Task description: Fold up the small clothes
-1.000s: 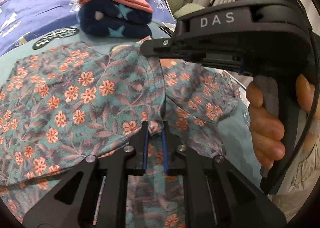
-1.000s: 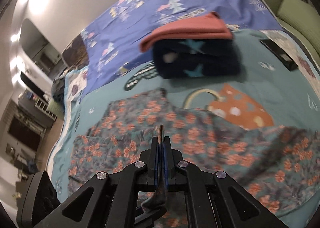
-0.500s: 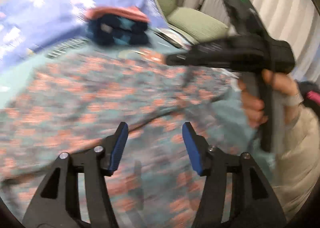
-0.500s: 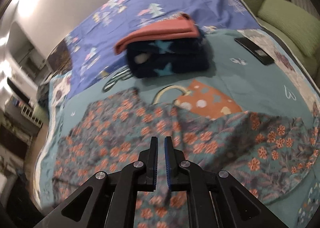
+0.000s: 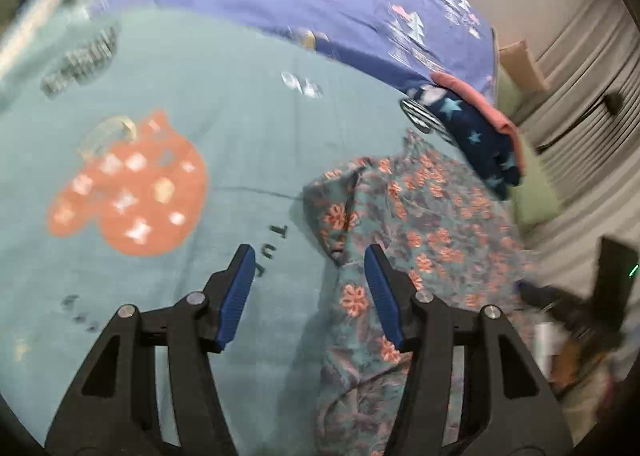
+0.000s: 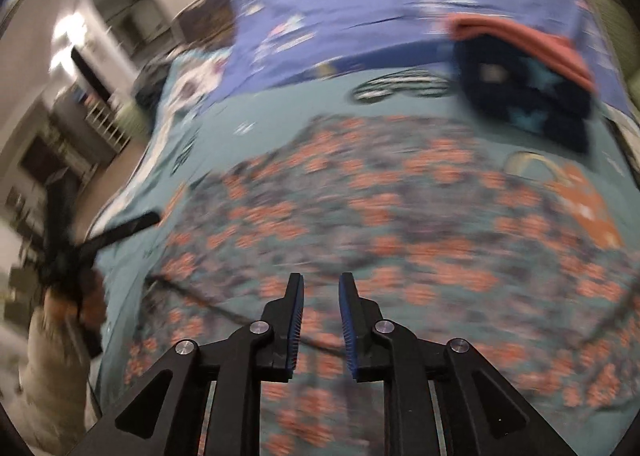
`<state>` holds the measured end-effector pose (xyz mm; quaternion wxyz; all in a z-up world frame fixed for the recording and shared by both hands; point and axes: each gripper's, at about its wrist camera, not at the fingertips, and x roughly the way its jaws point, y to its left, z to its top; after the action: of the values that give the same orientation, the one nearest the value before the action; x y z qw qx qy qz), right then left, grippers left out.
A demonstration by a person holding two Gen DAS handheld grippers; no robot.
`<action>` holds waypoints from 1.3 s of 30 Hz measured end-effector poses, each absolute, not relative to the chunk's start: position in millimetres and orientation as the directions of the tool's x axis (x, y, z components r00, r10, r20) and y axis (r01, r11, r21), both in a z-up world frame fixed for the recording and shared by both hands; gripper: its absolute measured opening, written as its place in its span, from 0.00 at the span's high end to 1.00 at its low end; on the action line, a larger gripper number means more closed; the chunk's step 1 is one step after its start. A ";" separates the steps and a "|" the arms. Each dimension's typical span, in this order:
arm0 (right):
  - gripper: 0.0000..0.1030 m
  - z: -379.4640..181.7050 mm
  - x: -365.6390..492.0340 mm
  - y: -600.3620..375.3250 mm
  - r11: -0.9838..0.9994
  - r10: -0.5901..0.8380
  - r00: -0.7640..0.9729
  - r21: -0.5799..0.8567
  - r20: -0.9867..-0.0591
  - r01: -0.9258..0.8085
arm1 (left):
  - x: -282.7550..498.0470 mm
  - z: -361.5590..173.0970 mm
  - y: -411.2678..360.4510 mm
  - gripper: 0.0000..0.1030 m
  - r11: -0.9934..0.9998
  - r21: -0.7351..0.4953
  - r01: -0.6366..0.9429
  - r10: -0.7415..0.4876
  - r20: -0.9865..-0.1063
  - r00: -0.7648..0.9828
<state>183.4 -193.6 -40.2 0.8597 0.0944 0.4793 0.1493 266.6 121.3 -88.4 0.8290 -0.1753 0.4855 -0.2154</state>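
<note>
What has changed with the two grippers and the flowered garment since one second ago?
Both grippers let go. The left gripper, shut on the floral garment before, is now open and has swung left over the teal bedspread. The right gripper has opened slightly and holds nothing. The garment lies spread on the bed. The folded pile stayed in place.

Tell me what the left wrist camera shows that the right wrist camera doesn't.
Only the left wrist view shows the black letters printed on the teal bedsheet and the pleated curtain. Only the right wrist view shows the dim room beyond the bed. Both show the floral garment spread on the sheet, the stack of folded clothes with the coral piece on top, and the orange spotted print. The left gripper and right gripper are both open and empty.
</note>
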 end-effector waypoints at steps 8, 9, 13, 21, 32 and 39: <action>0.79 -57.6 194.2 -123.3 0.910 0.403 0.425 0.307 -0.811 -0.277 | 326.4 -108.7 89.7 0.93 0.714 -0.659 0.237 -0.698 -0.641 0.320; 0.79 -59.4 194.9 -121.9 0.911 0.403 0.424 0.309 -0.811 -0.273 | 331.0 -103.9 87.5 0.93 0.710 -0.656 0.258 -0.702 -0.629 0.333; 0.78 -69.8 200.7 -125.0 0.920 0.383 0.409 0.305 -0.828 -0.246 | 335.5 -57.0 76.6 0.93 0.670 -0.599 0.440 -0.743 -0.543 0.391; 0.78 -96.0 198.4 -143.8 0.913 0.406 0.405 0.350 -0.819 -0.208 | 345.1 -72.9 140.2 0.93 0.761 -0.579 0.293 -0.642 -0.608 0.467; 0.78 -75.8 167.7 -172.0 0.909 0.408 0.472 0.394 -0.781 -0.134 | 287.6 -73.8 93.7 0.52 0.794 -0.518 0.319 -0.608 -0.675 0.418; 0.78 -53.6 105.8 -275.2 0.912 0.274 0.600 0.401 -0.752 0.086 | 221.6 -11.4 8.9 0.51 0.766 -0.328 0.552 -0.606 -0.655 0.452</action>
<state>105.8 -275.2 -53.6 0.8712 0.2024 0.4440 0.0539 221.6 8.9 -11.4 0.8513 -0.0334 0.3982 -0.3401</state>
